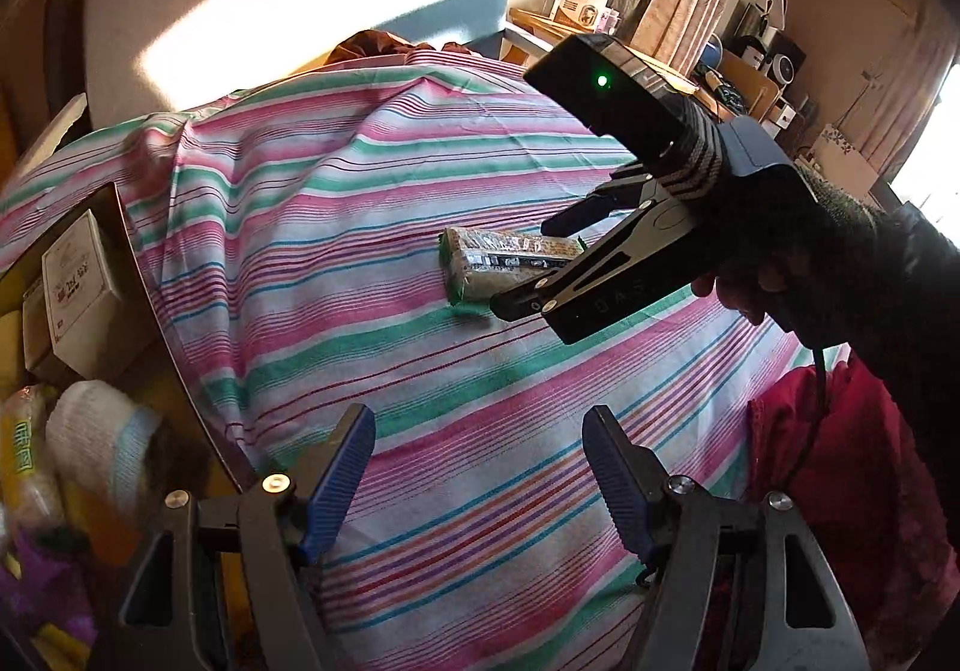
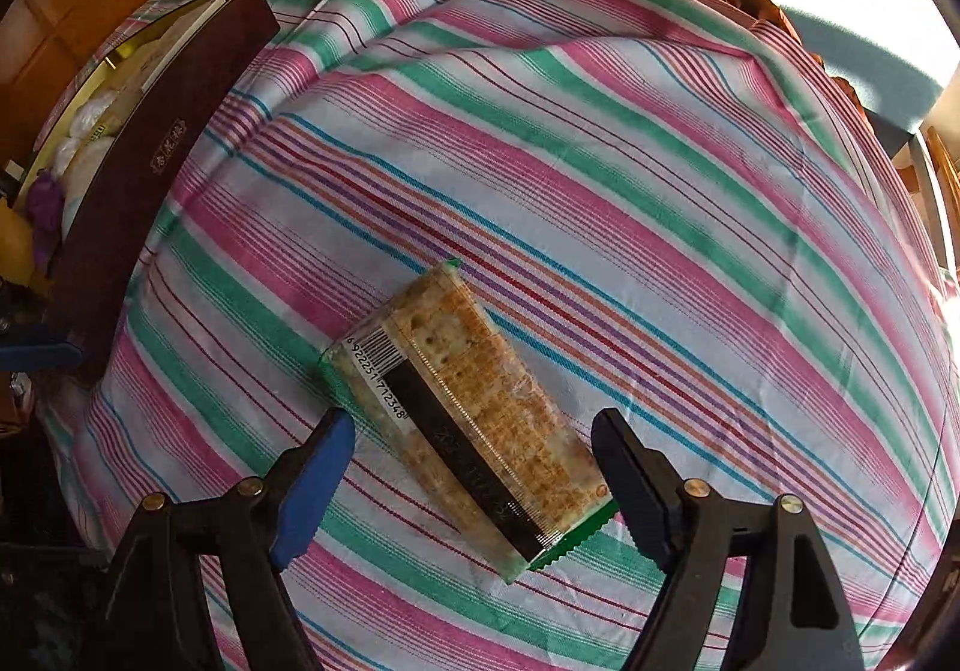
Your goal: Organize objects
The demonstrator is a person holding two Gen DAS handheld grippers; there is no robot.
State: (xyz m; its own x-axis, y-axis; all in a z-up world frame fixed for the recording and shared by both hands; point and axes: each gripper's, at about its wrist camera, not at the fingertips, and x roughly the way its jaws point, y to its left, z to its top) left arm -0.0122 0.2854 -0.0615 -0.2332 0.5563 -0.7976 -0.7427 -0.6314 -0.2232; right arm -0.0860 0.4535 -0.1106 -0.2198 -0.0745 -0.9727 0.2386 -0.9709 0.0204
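Note:
A clear packet of crackers with green ends and a barcode lies flat on the striped cloth. My right gripper is open, with its jaws on either side of the packet's near half, not closed on it. In the left wrist view the same packet lies mid-table with the right gripper open over its right end. My left gripper is open and empty above bare cloth, nearer than the packet.
A dark brown box stands at the table's left edge holding white socks, a white carton and yellow packets. A red garment hangs at the right. Shelves and curtains stand behind.

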